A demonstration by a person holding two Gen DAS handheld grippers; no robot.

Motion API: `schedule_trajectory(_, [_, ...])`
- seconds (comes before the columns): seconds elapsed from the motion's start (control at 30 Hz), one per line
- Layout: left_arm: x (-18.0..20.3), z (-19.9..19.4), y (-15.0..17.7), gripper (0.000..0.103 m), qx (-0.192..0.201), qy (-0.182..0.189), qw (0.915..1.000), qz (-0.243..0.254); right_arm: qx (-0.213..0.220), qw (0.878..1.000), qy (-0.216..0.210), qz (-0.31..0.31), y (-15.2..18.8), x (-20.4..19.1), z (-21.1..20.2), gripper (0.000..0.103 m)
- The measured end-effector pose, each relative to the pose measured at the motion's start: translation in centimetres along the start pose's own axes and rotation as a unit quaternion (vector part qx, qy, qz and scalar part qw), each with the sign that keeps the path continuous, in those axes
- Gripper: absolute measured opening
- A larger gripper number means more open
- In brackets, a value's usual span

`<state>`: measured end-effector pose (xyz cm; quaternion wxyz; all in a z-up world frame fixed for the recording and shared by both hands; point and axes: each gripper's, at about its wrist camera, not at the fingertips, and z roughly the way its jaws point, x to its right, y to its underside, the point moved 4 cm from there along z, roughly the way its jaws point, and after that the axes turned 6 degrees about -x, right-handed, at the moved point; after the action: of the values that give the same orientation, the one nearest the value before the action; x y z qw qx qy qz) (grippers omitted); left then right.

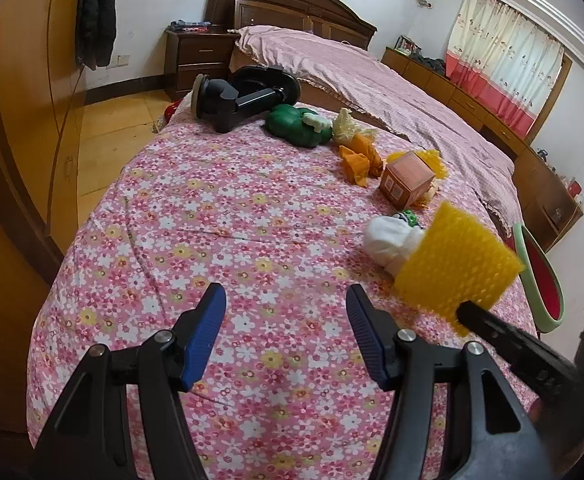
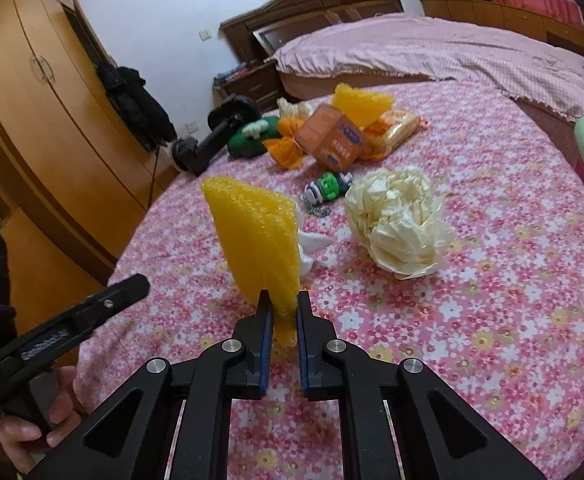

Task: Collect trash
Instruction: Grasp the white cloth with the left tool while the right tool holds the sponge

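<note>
Standing up between the pads of the right gripper (image 2: pixel 284 316), which are clamped on its lower edge, the yellow bubble wrap (image 2: pixel 257 240) looks light, soft and springy, while the left gripper (image 1: pixel 285 334) waits apart and empty beside it.

Counted on the bed: 2 yellow bubble-wrap pieces (image 2: pixel 257 240) (image 2: pixel 362 106), 1 orange cardboard box (image 2: pixel 330 138), 1 crumpled cream plastic bag (image 2: pixel 398 224), approx. 2 orange wrappers (image 2: pixel 287 152), 1 green plush toy (image 2: pixel 247 140).
</note>
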<state>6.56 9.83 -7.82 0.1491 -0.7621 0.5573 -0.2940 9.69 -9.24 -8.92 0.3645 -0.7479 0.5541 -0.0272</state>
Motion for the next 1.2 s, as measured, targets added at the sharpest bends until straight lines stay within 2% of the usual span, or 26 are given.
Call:
schedule_trajectory(0.2, [1.8, 0.4, -0.4, 0.062, -0.007, 0.018, 0.9997, 0.016, 0.048, 0.999, 0.012, 0.006, -0.4, 0.8, -4.0, 0.011])
schedule_trajectory(0.4, [4.9, 0.7, -1.3, 0.062, -0.007, 0.030, 0.9981, 0.054, 0.077, 0.996, 0.025, 0.030, -0.7, 2.5, -6.8, 0.011])
schedule_trajectory(0.67, [8.5, 2.8, -2.3, 0.062, -0.020, 0.040, 0.9953, 0.086, 0.093, 0.993, 0.041, 0.063, -0.5, 4.9, -8.7, 0.011])
schedule_trajectory(0.93, [9.5, 5.5, -2.4, 0.062, -0.043, 0.033, 0.9949, 0.085, 0.106, 0.990, 0.049, 0.081, 0.3, 6.5, -10.2, 0.011])
schedule_trajectory(1.03, [9.1, 6.4, -2.1, 0.053, -0.056, 0.032, 0.9953, 0.073, 0.107, 0.989, 0.048, 0.087, 0.4, 6.9, -10.6, 0.011])
schedule_trajectory(1.1, [8.8, 7.0, -1.7, 0.050, -0.061, 0.031, 0.9953, 0.068, 0.106, 0.989, 0.047, 0.090, 0.5, 7.1, -10.6, 0.011])
schedule_trajectory(1.17, [8.5, 7.1, -1.5, 0.038, -0.061, 0.037, 0.9955, 0.063, 0.106, 0.989, 0.046, 0.091, 0.7, 7.3, -10.6, 0.011])
schedule_trajectory(1.2, [8.4, 7.1, -1.4, 0.035, -0.059, 0.040, 0.9956, 0.060, 0.105, 0.989, 0.045, 0.092, 0.8, 7.3, -10.6, 0.011])
